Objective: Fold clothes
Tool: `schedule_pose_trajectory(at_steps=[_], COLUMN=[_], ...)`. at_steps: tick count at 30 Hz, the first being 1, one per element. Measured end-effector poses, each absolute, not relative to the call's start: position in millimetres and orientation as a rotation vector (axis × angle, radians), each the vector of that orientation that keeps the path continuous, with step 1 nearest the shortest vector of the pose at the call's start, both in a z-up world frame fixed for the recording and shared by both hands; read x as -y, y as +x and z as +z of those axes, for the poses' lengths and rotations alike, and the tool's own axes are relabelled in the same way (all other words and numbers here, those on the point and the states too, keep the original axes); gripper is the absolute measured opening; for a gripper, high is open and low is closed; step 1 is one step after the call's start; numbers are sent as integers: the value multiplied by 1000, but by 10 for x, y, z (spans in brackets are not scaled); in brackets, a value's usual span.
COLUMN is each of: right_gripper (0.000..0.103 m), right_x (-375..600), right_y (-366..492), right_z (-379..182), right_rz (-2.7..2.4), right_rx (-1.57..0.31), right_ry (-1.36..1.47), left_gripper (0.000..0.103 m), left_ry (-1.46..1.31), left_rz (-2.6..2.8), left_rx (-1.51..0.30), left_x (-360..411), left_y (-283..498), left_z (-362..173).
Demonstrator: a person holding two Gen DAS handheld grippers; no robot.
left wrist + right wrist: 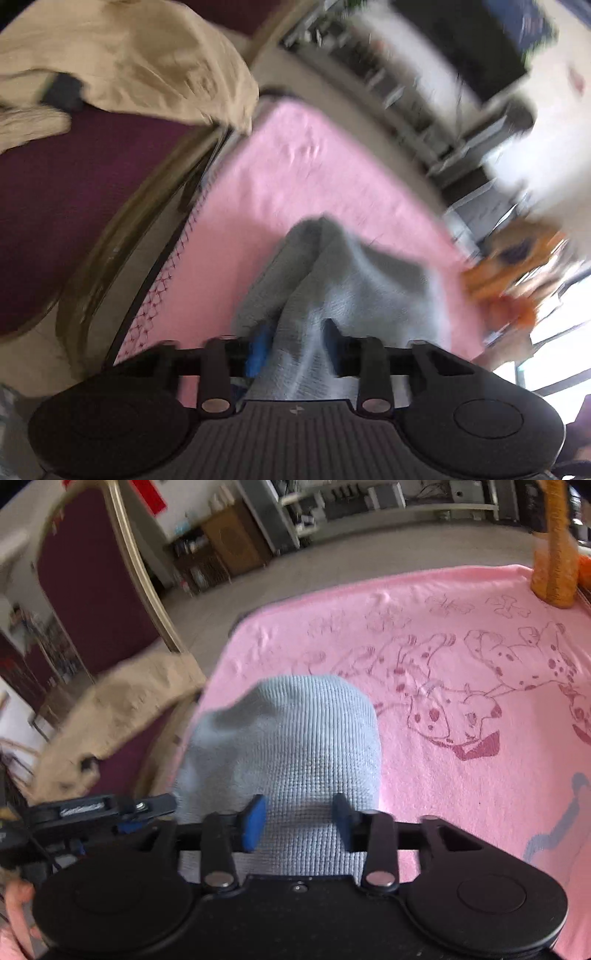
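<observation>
A light blue knitted cloth hangs over a pink dog-print blanket that covers the table. My right gripper has its blue pads on either side of the cloth's edge, with cloth bunched between them. In the left wrist view, my left gripper likewise has the same blue-grey cloth between its blue pads, lifted above the pink blanket. The left view is motion-blurred. The left gripper's body shows at the left edge of the right wrist view.
A maroon chair with a gold frame stands left of the table, with a beige garment draped on it. An orange object stands at the blanket's far right corner. Shelves and cabinets line the far wall.
</observation>
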State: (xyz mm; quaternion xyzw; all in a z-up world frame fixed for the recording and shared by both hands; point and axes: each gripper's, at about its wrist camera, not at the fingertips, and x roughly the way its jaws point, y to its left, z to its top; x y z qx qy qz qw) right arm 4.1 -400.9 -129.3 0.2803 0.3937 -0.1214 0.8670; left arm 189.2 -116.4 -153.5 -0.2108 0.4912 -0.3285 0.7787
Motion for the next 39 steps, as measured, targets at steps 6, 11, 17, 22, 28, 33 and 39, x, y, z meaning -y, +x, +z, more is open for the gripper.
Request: schedule_pose_trajectory(at_steps=[6,11,17,22,28,33,39], right_gripper=[77,86,86,86,86,86,88], right_x=[4181,4323,4393,4482,4616,4721,4739], right_y=[-210,-297,-238,-163,-155,-216,-176], right_z=[-1228,-1351,-1574,-1772,-2093,-2369,-2393], right_rz=[-246,-234,-197,-162,-99,-26,9], right_rx=[-754,-746,-766,-765,-749,-725,-714], right_ry=[680,791,858,947,1142,1330,1325], left_gripper=[66,73,73,74,79,79,84], left_ry=[-516,-420,-479,-489,-498,-428,-462], left_rz=[-616,-638,-663,-672,-703,-747,-724], left_rx=[-1186,-1266,-1326,-1366,-1345,-1360,-1373], left_x=[978,1236,1304,1407,1525,1624,1618], left_y=[2041,2049,2096,2118,2062,2019,2033], left_z=[-1715,-1814,-1955,-2077,-2040,-2032,-2043])
